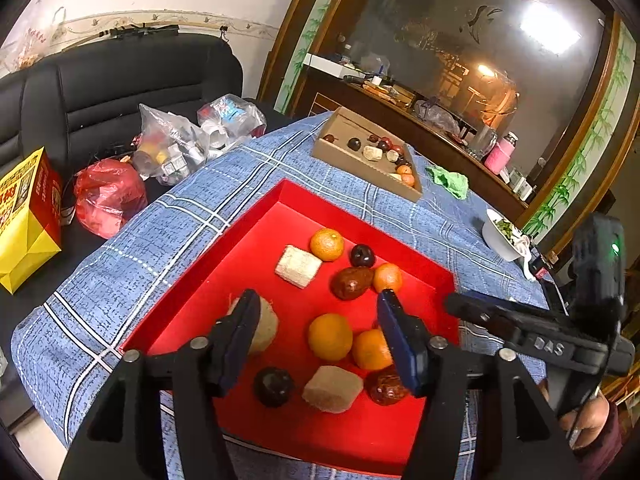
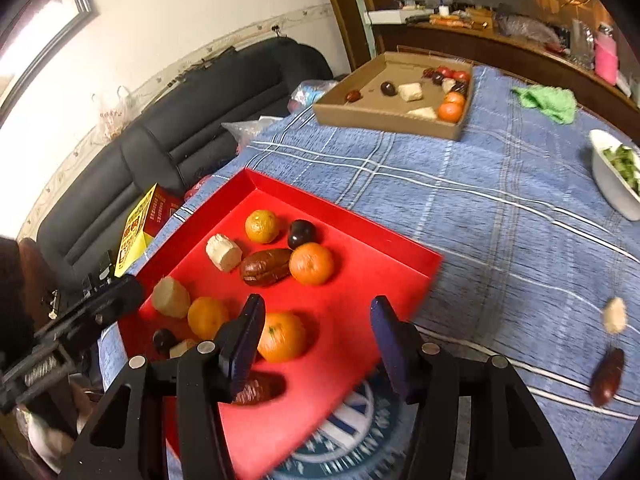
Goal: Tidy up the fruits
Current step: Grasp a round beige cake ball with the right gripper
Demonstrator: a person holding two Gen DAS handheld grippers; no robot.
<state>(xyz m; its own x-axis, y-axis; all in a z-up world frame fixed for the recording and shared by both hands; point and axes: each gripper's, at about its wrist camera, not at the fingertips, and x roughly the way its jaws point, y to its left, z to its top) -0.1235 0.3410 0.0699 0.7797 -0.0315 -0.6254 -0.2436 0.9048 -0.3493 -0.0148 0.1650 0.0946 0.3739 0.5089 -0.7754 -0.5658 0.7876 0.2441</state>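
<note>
Both grippers stood partly open over the shallow red cardboard tray (image 1: 280,208), and neither had hold of anything. The left gripper (image 1: 316,320) hung above the tray's near end with an orange mandarin (image 1: 330,336) lying free on the floor between its jaws, no pad touching it. The right gripper (image 2: 316,332) hovered over the tray's near right corner, bare red floor between its jaws and another round orange mandarin (image 2: 282,336) just beside its left finger.

The main risk, as I judged it, was crowding. The fruits at the near end lay touching or nearly so: a dark round plum (image 1: 273,386), a pale beige cut block (image 1: 332,388) and a glossy brown date (image 1: 386,388) sat close under the left gripper, so a closing jaw could nudge a neighbour and send a round fruit rolling. The two grippers also worked near each other and could clash. The tray's near right corner overhung nothing, yet a push on its light wall could slide it along the cloth.

Two pieces still lay outside any tray, near the table's right edge: a small pale chunk (image 2: 615,315) and a dark brown oblong date (image 2: 608,378); either might be knocked off.

The table wore a blue checked cloth (image 2: 500,240). At its far edge sat a brown cardboard tray (image 2: 384,118) with more fruit, a crumpled green rag (image 2: 548,102) and a white bowl of greens (image 2: 612,184). A black sofa (image 1: 120,80) stood beyond.
</note>
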